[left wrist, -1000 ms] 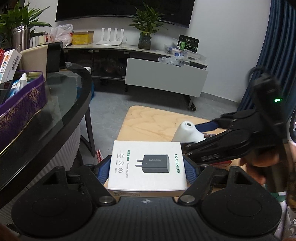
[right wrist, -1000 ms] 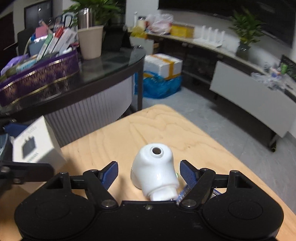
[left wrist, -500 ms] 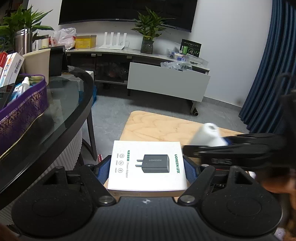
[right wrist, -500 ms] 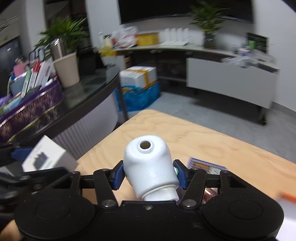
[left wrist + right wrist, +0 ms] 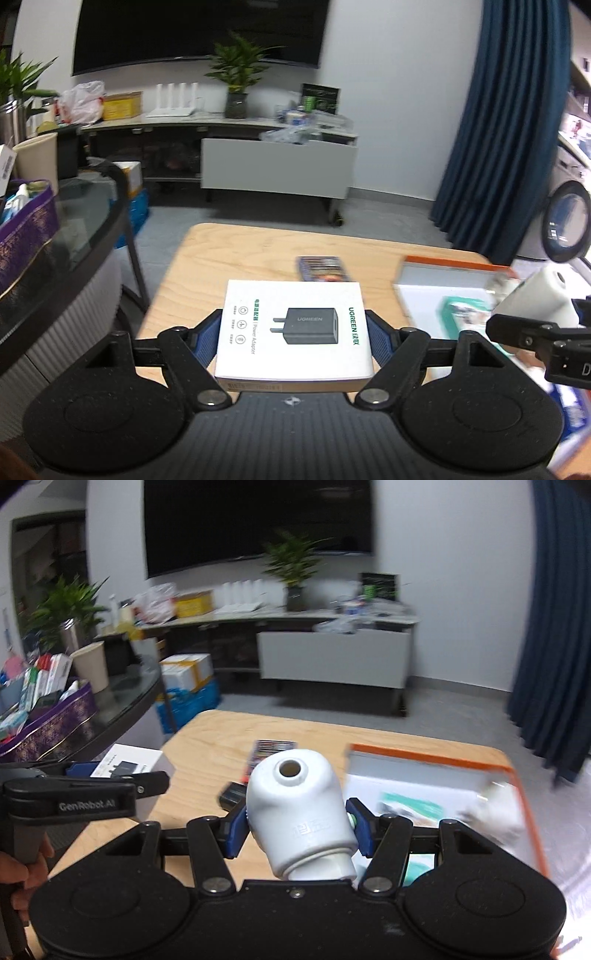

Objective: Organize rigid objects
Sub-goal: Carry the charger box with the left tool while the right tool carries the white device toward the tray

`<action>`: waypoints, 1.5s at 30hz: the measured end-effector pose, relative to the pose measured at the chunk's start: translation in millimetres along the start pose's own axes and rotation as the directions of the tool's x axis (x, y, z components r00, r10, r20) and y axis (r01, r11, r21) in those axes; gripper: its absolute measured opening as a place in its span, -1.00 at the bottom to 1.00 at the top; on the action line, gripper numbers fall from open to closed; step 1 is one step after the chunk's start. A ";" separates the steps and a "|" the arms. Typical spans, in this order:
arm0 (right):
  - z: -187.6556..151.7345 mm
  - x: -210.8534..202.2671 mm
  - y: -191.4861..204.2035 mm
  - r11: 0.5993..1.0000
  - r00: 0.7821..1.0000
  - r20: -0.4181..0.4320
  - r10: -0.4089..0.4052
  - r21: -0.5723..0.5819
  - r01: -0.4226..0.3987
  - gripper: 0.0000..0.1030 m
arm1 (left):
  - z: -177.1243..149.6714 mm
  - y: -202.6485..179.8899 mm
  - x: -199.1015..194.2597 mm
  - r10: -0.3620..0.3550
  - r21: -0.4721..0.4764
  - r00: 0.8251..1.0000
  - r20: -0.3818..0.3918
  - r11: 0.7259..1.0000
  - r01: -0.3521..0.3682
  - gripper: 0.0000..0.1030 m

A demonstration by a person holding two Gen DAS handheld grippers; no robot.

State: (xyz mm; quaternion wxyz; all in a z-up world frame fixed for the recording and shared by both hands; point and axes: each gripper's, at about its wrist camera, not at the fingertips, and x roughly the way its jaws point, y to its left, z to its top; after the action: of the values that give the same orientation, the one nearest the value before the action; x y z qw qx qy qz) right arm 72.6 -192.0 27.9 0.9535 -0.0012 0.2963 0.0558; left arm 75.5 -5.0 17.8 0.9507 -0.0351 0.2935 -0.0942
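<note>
Left claw [image 5: 293, 338] grips the charger box [image 5: 293, 328], right claw [image 5: 297, 829] grips the white bottle [image 5: 299, 808] (round & smooth, so it may slip out).

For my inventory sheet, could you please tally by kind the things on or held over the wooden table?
Boxes: 2, the white adapter box and the orange-rimmed box
Bottles: 1, the white bottle
Flat printed packets: 1
Small black items: 1
Total: 5

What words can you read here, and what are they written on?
"UGREEN": white box, on its side edge and on the pictured charger.
"Power Adapter": same box.
"GenRobot.AI": left tongs, on the side.
Embossed marks on the white bottle: unreadable.
Flat packet: too blurred.
</note>
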 end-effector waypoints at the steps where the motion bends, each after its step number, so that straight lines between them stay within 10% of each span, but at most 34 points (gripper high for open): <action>1: -5.1 -10.5 -5.6 1.000 1.000 0.008 -0.017 0.011 0.017 0.31 | -0.5 -7.5 -4.5 -0.011 0.005 1.000 0.000 1.000 0.011 0.54; 16: -55.7 -99.7 -89.7 0.975 0.980 0.079 -0.182 0.146 0.169 0.31 | -7.3 -105.3 -27.0 -0.142 0.044 0.990 0.005 0.989 0.142 0.54; 45: -50.8 -105.4 -109.6 0.972 0.981 0.102 -0.167 0.185 0.146 0.32 | -8.7 -142.8 -22.5 -0.156 0.084 0.987 -0.025 0.984 0.158 0.54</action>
State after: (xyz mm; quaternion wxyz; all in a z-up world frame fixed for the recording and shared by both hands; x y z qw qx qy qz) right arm -30.6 -313.9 42.2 0.9669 0.0634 0.2429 -0.0461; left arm 29.7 -140.6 40.5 0.9382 -0.0165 0.2941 -0.1817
